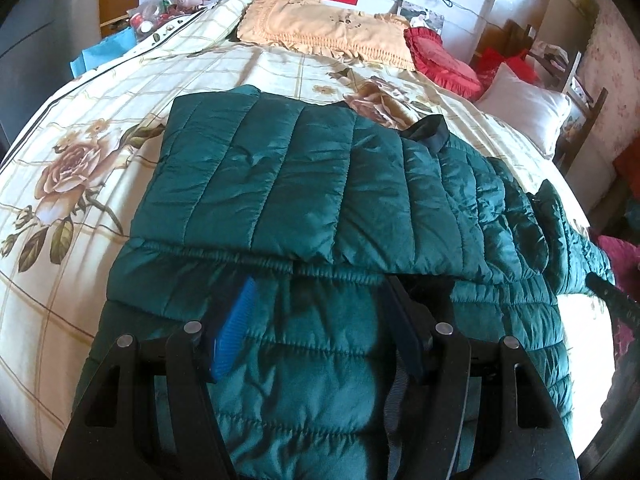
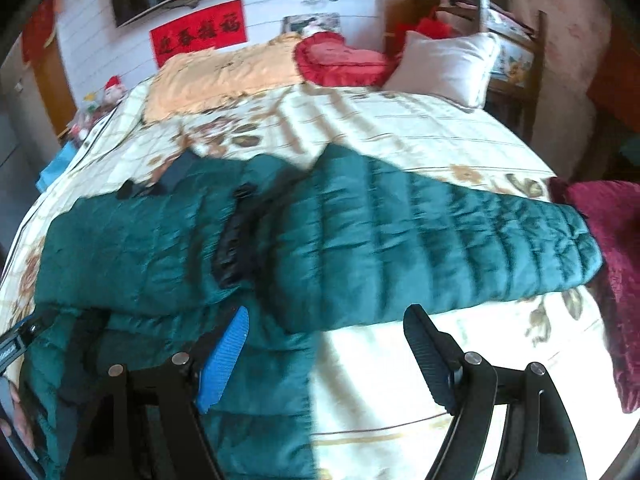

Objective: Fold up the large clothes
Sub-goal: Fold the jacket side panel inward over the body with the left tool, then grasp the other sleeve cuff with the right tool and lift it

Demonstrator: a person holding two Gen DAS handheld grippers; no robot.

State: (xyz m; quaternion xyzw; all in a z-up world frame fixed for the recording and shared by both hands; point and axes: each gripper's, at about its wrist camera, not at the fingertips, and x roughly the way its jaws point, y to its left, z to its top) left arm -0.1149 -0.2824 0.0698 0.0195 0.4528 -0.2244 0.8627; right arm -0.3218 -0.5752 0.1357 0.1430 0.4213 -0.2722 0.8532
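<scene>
Jacket (image 1: 304, 184): green quilted, spread on the floral bed (image 1: 80, 128), one sleeve toward 3 o'clock.
Left hand-held gripper (image 1: 316, 320): fingers wide, over jacket.
Right hand-held gripper (image 2: 326, 344): wide, empty, at jacket's edge.

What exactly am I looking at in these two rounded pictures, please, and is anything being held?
There is no robot: a person carries a two-fingered claw in each hand, each with a wide-angle camera looking along its fingers. One picture is from the left claw, the other from the right claw. Both look across a bed with a flowered bedspread, where a green quilted jacket lies partly folded, one sleeve stretched to the right. Pillows sit at the far end. Both claws are open and hold nothing; the left one is over the jacket's near edge.
</scene>
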